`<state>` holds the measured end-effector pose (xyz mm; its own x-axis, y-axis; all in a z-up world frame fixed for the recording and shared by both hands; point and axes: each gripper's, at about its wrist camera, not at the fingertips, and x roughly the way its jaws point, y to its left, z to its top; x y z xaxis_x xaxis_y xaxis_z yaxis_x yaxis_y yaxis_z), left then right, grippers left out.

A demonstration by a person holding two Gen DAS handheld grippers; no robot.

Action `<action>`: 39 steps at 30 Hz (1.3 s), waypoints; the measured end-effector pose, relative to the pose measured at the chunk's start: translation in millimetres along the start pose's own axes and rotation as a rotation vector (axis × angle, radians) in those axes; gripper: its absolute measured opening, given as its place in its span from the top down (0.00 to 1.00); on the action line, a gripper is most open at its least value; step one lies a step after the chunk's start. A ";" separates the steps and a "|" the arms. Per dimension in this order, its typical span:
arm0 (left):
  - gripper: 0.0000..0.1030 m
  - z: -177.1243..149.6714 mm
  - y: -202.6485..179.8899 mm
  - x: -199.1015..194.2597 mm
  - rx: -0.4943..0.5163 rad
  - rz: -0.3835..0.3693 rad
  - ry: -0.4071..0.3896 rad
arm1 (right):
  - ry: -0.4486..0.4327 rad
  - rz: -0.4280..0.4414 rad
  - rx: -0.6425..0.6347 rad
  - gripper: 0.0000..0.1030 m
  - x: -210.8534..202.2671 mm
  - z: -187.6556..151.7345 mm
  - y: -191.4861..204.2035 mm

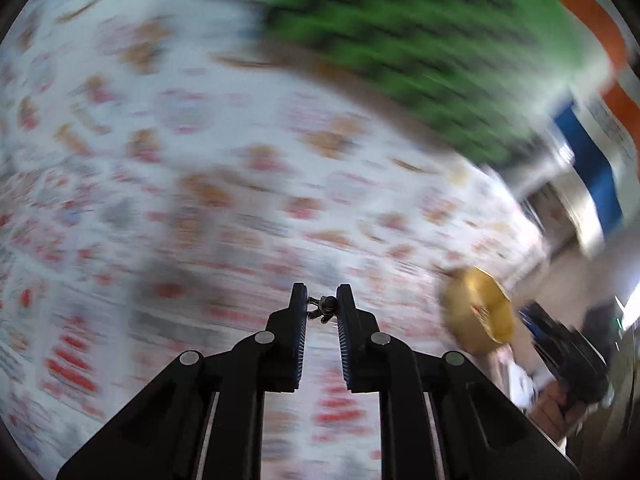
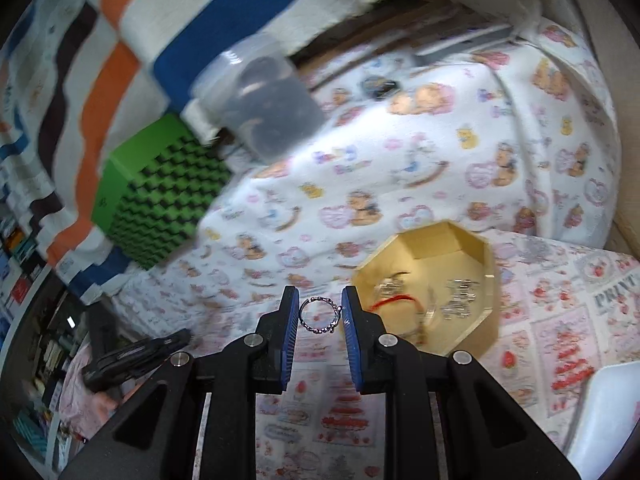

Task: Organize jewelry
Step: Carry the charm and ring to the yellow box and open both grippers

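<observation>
My left gripper (image 1: 322,304) is shut on a small dark metal earring (image 1: 325,307) pinched between its tips, above the patterned cloth; the view around it is smeared. My right gripper (image 2: 320,314) is shut on a thin silver ring (image 2: 319,316) that spans the gap between the blue pads. Just right of it sits an octagonal wooden box (image 2: 436,276) with several silver pieces and a red cord inside. In the left wrist view the same wooden box (image 1: 478,312) lies at the right, with the other gripper (image 1: 568,352) beside it. A green foam holder (image 2: 160,192) stands at the left, and again as a green foam holder (image 1: 420,40) at the top.
A clear plastic jar (image 2: 264,100) stands behind the green holder. A striped blanket (image 2: 132,40) fills the back left. The bed is covered by printed cloth (image 2: 440,140). A white object (image 2: 608,412) sits at the lower right edge.
</observation>
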<state>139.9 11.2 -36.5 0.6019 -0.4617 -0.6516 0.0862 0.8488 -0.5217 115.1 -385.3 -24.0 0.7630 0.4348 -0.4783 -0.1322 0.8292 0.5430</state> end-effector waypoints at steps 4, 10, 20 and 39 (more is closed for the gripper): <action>0.87 -6.6 -58.7 31.6 0.016 -0.157 0.106 | 0.034 -0.014 0.090 0.77 1.8 4.9 -19.6; 0.87 -6.9 -125.2 76.2 0.046 -0.249 0.183 | 0.044 -0.051 0.182 0.77 -4.6 11.3 -47.8; 0.87 -23.4 -168.9 105.2 0.093 -0.282 0.248 | 0.051 -0.074 0.191 0.77 -5.2 14.0 -55.1; 0.37 -27.7 -163.3 15.5 0.383 0.114 -0.069 | -0.017 -0.131 -0.004 0.70 -10.5 7.5 -10.9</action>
<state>113.1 -141.7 23.3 0.6755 -0.3515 -0.6481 0.2971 0.9343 -0.1970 113.3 -401.6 -19.7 0.7847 0.3168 -0.5329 -0.0336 0.8801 0.4737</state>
